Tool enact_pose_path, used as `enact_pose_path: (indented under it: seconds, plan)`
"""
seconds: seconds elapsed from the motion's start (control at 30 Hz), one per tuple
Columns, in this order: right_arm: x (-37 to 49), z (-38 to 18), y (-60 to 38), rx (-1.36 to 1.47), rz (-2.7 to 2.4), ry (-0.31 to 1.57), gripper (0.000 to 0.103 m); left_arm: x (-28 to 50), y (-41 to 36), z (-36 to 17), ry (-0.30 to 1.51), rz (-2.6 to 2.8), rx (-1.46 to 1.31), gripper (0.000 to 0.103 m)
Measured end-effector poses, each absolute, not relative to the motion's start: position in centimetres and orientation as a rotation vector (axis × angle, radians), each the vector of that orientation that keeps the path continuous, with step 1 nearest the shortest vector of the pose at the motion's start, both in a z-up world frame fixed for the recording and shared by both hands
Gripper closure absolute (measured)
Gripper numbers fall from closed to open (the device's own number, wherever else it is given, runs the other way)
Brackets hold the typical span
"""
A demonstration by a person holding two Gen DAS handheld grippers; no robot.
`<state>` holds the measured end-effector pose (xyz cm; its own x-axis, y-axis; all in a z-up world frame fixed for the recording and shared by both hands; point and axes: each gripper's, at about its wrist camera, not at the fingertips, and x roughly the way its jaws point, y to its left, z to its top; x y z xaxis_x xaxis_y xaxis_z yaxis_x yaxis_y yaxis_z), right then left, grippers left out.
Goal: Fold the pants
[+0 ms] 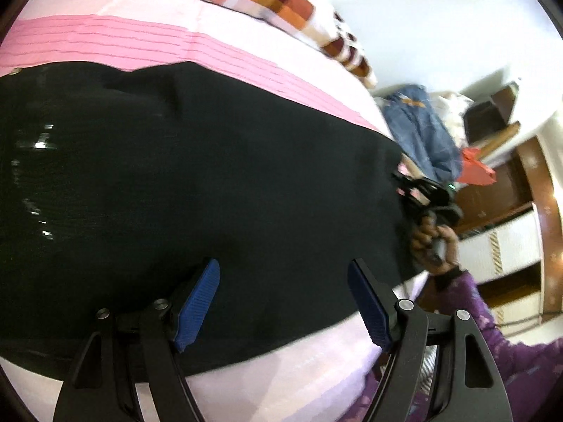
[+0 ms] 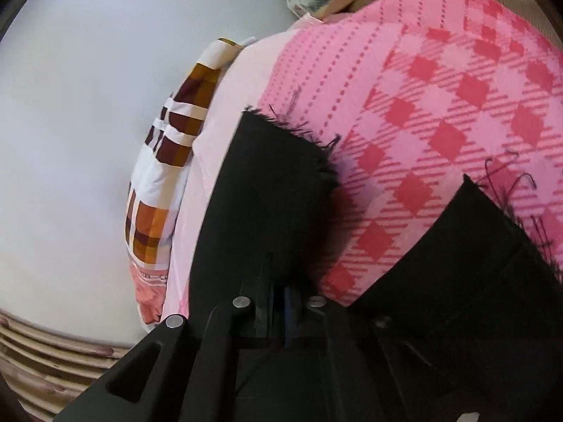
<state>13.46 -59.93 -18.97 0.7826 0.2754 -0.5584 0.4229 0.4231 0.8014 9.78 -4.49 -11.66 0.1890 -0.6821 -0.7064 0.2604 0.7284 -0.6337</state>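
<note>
**Black pants on the bed, one hand clamped, one hand wide**

So the pants [image 1: 197, 161] are lying flat on the bed [image 1: 105, 35], on the pink sheet. Using the pants as the reference: past their far edge there's a checked brown-and-orange pillow [image 1: 281, 0] against the wall. Off their right end sits a heap of blue denim [image 1: 418, 130] with something red [image 1: 475, 168] next to it, and wooden furniture [image 1: 499, 190] beyond that. Nothing is lying on top of the pants.

In the left wrist view their long axis runs left to right across the bed. In the right wrist view the two frayed leg ends [image 2: 292, 133] point away from me over the pink checked part of the sheet [image 2: 457, 98], with a gap of sheet between them.

My left gripper [image 1: 283, 283] hangs over the near edge of the pants, fingers [image 1: 198, 302] spread wide, nothing between them. My right gripper [image 2: 281, 302] has its fingers pinched together down on the black fabric of one leg, so it has hold of the pants. My right hand [image 1: 432, 239] shows at the right end of the pants.
</note>
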Motion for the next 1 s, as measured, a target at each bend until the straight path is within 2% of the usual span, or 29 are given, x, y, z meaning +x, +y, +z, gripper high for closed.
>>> enact_pose_path:
  seconds: [0.17,0.4,0.67,1.0]
  plan:
    - [12.5,-17.8,-58.9,1.205,-0.062,0.647,0.097,9.5,-6.4,-10.9,1.242,-0.814,-0.494,0.028]
    - [9.0,-13.0,-58.2,1.267,-0.003,0.526,0.098,10.1,-10.0,-12.7,1.358,-0.889,-0.693,0.027]
    - [5.8,-7.7,-57.7,1.238,0.055,0.47,0.098,11.6,-13.6,-14.3,1.375,-0.841,-0.815,0.027]
    - [-1.6,-8.9,-59.8,1.286,-0.071,0.472,0.098,12.1,-13.0,-15.5,1.383,-0.717,-0.863,0.028]
